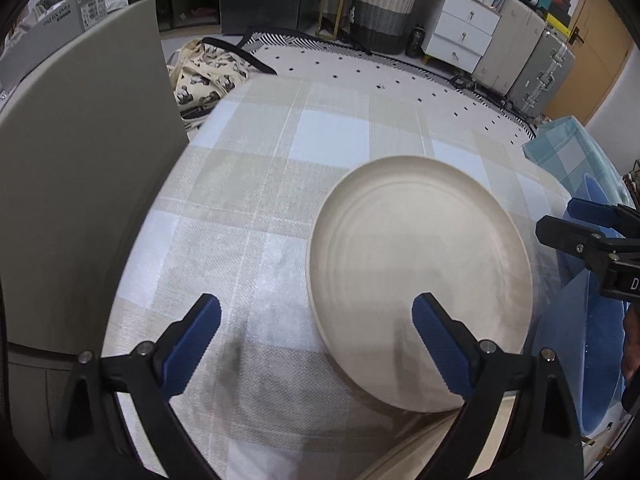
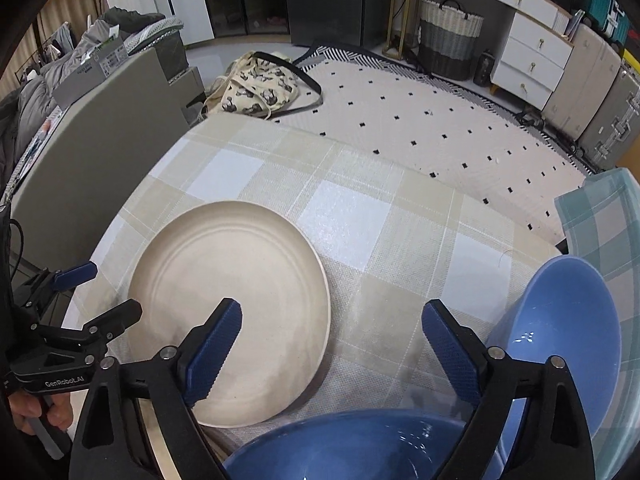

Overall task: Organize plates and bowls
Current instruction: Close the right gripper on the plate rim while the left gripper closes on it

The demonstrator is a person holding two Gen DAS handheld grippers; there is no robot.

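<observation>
A cream plate [image 1: 420,276] lies flat on the checked tablecloth [image 1: 248,184]; it also shows in the right wrist view [image 2: 232,304]. My left gripper [image 1: 316,344] is open and empty, its right finger over the plate's near rim. My right gripper [image 2: 332,348] is open and empty above the cloth, between the plate and two blue bowls: one [image 2: 568,332] at the right, one [image 2: 344,444] at the near edge. The blue bowls show dimly at the right of the left wrist view [image 1: 592,360]. Each gripper appears in the other's view: the right one [image 1: 592,236], the left one [image 2: 76,312].
A grey chair back [image 1: 80,160] stands at the table's left side. A teal checked cloth [image 2: 600,216] lies at the far right. Beyond the table are a dotted rug [image 2: 420,120], a printed tote bag [image 2: 256,88], a woven basket [image 2: 448,36] and white drawers [image 2: 532,56].
</observation>
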